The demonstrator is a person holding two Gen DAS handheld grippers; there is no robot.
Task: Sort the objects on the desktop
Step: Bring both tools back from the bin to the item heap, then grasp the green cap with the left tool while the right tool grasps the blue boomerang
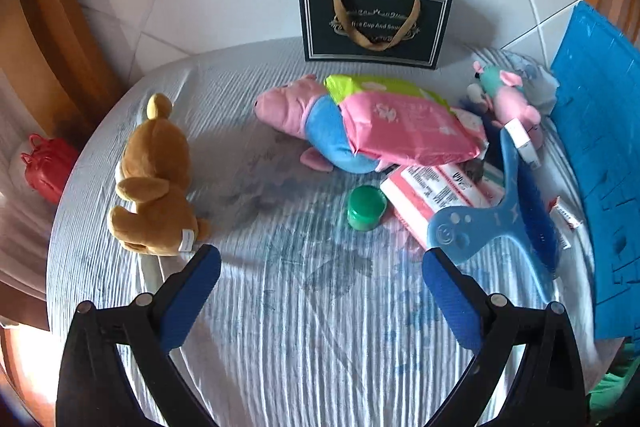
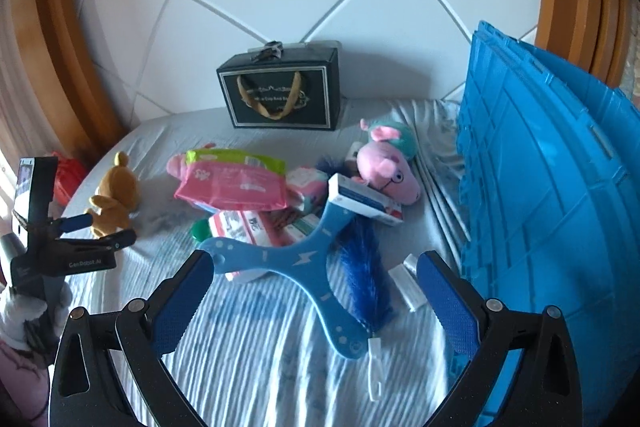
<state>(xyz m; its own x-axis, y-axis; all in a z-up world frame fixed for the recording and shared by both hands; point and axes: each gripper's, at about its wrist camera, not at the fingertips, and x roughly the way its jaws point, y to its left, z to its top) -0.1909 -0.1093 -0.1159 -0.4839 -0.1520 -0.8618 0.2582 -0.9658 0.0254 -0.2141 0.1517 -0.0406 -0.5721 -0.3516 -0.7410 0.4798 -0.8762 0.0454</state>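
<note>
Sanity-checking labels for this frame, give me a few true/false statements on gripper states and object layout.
1. Both grippers are open and hold nothing. True: the left gripper and the right gripper each show wide-apart jaws with nothing between them.
2. The pink wipes pack lies on top of the pig plush. True.
3. The brown bear plush is inside the blue crate. False: it lies on the cloth, far to the left of the crate.
4. The green jar stands on the black box. False: it sits on the cloth beside the pile.
5. The blue boomerang lies on the cloth. True.
</note>
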